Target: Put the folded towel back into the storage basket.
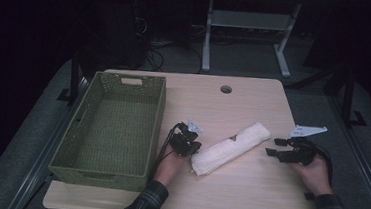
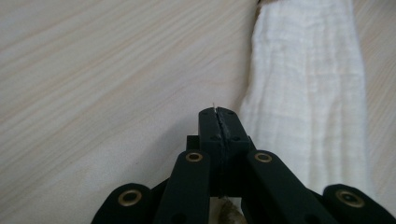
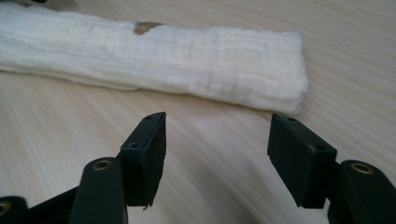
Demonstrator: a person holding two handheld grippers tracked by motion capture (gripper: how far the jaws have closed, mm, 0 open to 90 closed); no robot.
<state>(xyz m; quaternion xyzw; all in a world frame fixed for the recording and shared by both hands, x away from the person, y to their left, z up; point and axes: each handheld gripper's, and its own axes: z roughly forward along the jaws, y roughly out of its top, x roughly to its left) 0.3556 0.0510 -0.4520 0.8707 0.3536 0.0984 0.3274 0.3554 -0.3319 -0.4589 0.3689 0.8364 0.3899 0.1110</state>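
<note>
1. High view: your left tongs (image 1: 194,144) lie just beside the near left end of the folded towel (image 1: 230,147), which rests slantwise on the bench (image 1: 246,199) between your two hands. Your right tongs (image 1: 276,147) sit near the towel's far right end, apart from it. A green woven basket (image 1: 80,169) stands at the bench's left side, and a round hole (image 1: 226,89) pierces the bench near its far edge.
2. Left gripper view: your left tongs (image 2: 218,114) are pressed together with nothing between the jaws. The towel (image 2: 303,93) runs along their right side, and the pale wood grain of the bench (image 2: 93,70) fills the left. This closeness is hard to judge from above.
3. Right gripper view: your right tongs (image 3: 217,158) stand wide apart and empty, low over the bench (image 3: 210,135). The towel (image 3: 187,60) lies crosswise beyond them, its squared end layered in folds.
4. Markings: a small brown patch (image 3: 145,27) sits on the towel's upper edge; no writing can be read on it.
5. Materials: the towel is cream, soft and finely ribbed; the basket is a rectangular weave with a slot handle; the tongs are matt black with brass rivets.
</note>
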